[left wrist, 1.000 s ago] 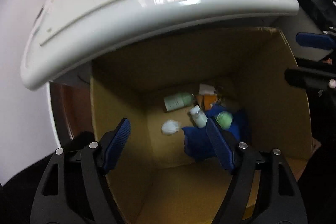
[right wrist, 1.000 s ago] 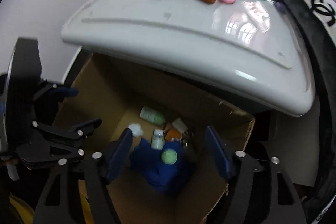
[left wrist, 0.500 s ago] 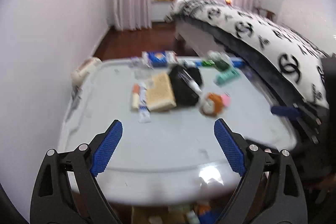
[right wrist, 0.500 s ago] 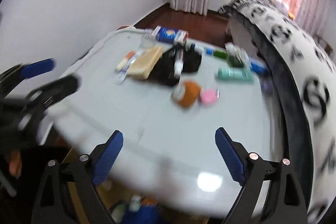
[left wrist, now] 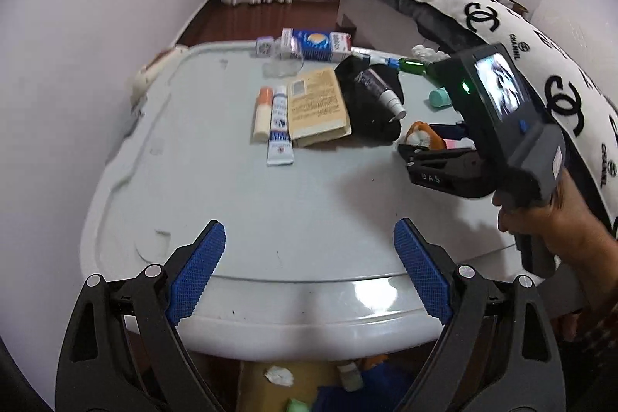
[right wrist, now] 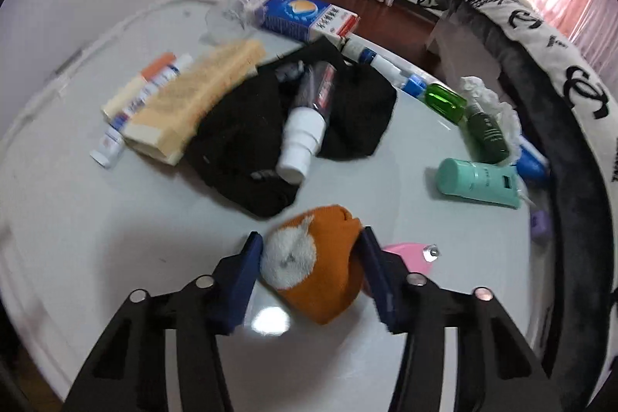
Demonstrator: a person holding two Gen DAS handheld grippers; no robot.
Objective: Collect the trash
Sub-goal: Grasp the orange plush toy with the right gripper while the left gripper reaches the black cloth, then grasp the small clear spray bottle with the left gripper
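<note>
My right gripper (right wrist: 309, 271) has its jaws closed against both sides of an orange and white knitted sock ball (right wrist: 316, 269) that rests on the white table (right wrist: 116, 219). The same gripper (left wrist: 436, 141) and sock ball (left wrist: 423, 136) show in the left wrist view. My left gripper (left wrist: 309, 275) is open and empty above the table's near edge (left wrist: 309, 319). Below that edge the cardboard box (left wrist: 309, 385) holds a paper wad (left wrist: 279, 375) and small bottles.
On the table lie a black cloth (right wrist: 270, 134) with a white-capped spray bottle (right wrist: 305, 130), a tan box (right wrist: 193, 95), tubes (right wrist: 131, 103), a blue and white carton (right wrist: 305, 14), a teal bottle (right wrist: 479, 182), green bottles (right wrist: 467, 114) and a pink item (right wrist: 405, 253). A bed (left wrist: 502, 18) stands to the right.
Both grippers have risen from over the box to the tabletop. The right gripper has moved forward and closed its jaws around the orange sock ball.
</note>
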